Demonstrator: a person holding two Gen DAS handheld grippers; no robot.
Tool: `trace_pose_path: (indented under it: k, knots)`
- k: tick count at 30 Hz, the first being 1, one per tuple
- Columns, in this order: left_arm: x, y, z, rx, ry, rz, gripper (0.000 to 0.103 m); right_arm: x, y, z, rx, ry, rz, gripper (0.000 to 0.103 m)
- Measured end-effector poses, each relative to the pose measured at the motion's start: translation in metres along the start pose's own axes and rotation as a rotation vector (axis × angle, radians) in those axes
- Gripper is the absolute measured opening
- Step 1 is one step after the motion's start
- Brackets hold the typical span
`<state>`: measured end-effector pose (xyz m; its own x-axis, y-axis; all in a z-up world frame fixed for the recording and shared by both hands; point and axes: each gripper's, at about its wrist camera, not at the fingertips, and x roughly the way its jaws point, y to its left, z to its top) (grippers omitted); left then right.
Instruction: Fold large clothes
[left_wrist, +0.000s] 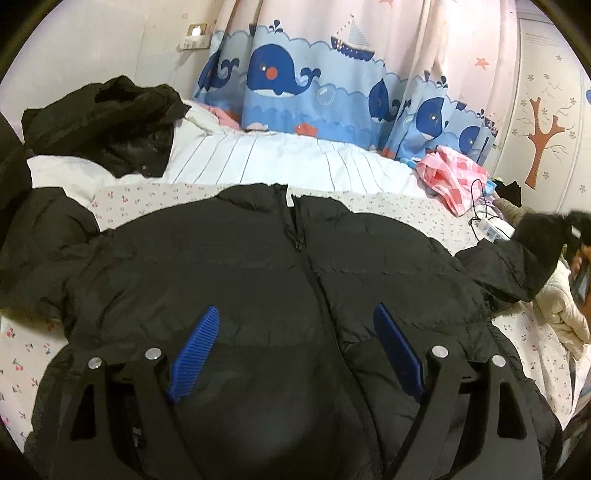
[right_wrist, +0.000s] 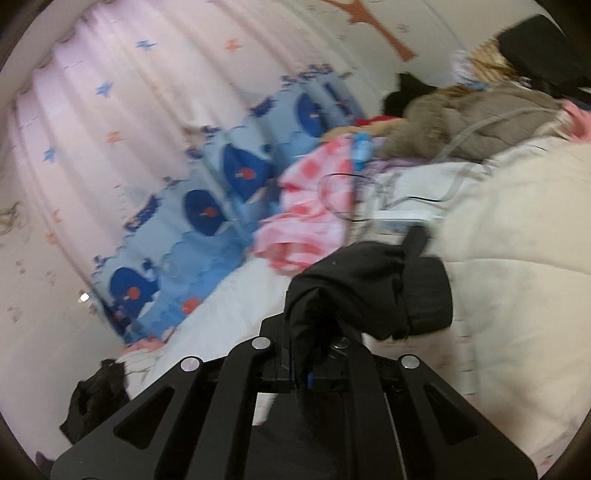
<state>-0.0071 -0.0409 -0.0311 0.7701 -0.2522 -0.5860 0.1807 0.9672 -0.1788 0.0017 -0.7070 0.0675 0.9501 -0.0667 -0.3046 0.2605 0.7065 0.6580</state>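
Observation:
A black puffer jacket (left_wrist: 258, 266) lies face up on the bed, zipper up the middle, collar toward the curtain. My left gripper (left_wrist: 295, 321) is open, its blue pads (left_wrist: 195, 354) hovering over the jacket's lower front, holding nothing. The jacket's right sleeve (left_wrist: 517, 266) stretches out to the right. In the right wrist view my right gripper (right_wrist: 314, 365) is shut on the black sleeve cuff (right_wrist: 369, 291), which bunches over the fingers and is lifted above the bed.
A second black garment (left_wrist: 110, 125) lies on a white pillow at back left. Pink checked cloth (left_wrist: 454, 177), cables and a power strip (left_wrist: 491, 229) sit at the right. A cream coat (right_wrist: 517, 258) and a fur-trimmed coat (right_wrist: 461, 122) pile beside. A whale-print curtain (left_wrist: 314, 85) hangs behind.

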Motion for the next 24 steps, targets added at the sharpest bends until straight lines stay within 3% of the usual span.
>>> trace_pose_path:
  k: [6,11,17,24]
  knots:
    - [-0.006,0.018,0.005,-0.050,-0.001,-0.004,0.083,0.008,0.079,-0.009,-0.081,0.013,0.098,0.005]
    - [-0.013,0.051,0.013,-0.172,0.004,-0.007,0.083,0.015,0.127,-0.031,-0.130,0.048,0.151,0.005]
    - [-0.025,0.085,0.021,-0.246,-0.027,0.042,0.083,0.029,0.181,-0.081,-0.203,0.112,0.205,0.005]
    - [-0.042,0.131,0.028,-0.342,-0.064,0.125,0.086,0.038,0.281,-0.155,-0.364,0.193,0.330,0.005]
